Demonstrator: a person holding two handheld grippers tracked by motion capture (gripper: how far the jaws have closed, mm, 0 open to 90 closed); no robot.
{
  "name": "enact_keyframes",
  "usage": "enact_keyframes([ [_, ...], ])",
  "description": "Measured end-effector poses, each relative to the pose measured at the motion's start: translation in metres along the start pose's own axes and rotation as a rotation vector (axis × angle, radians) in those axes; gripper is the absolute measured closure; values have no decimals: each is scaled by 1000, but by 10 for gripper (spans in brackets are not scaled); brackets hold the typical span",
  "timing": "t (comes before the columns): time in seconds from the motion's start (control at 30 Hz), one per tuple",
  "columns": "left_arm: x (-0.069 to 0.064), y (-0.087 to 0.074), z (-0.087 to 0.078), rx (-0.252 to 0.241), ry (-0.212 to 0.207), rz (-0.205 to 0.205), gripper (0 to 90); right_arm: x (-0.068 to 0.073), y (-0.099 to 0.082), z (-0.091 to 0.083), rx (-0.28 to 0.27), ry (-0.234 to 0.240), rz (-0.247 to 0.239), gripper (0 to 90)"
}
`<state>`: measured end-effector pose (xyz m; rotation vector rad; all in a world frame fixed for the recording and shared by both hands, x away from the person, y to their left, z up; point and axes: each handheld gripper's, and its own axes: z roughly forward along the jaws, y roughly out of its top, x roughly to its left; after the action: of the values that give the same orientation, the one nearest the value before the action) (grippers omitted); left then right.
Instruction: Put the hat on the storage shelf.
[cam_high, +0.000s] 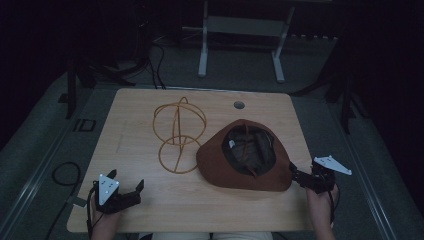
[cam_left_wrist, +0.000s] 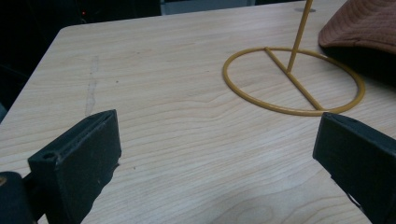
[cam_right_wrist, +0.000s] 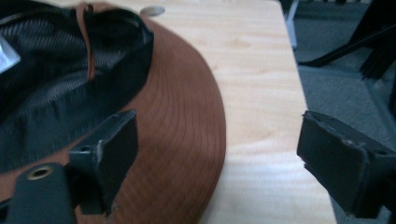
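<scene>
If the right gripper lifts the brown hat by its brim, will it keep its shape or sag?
The hat lies crown down with its dark lining showing. Its stitched cloth brim looks soft, so it would probably droop from the pinch point. It seems light for its size, so a push would likely slide it along the table instead of tipping it. The right gripper is open at its edge.

No readable text, brand or number is showing anywhere; a small white tag (cam_high: 231, 144) is sitting inside the brown hat (cam_high: 215, 165), its print too blurred to read.
</scene>
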<state>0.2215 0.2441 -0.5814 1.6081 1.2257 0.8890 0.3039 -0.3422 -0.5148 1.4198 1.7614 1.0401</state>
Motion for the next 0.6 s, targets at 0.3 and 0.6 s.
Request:
enact_keyframes([
  [0.3,-4,4,0,26,-32,-27,17,11,25,9,23,35,-37,142],
  [0.6,-5,6,-2,82,-48,-18,17,24,52,27,19,94,-37,127],
])
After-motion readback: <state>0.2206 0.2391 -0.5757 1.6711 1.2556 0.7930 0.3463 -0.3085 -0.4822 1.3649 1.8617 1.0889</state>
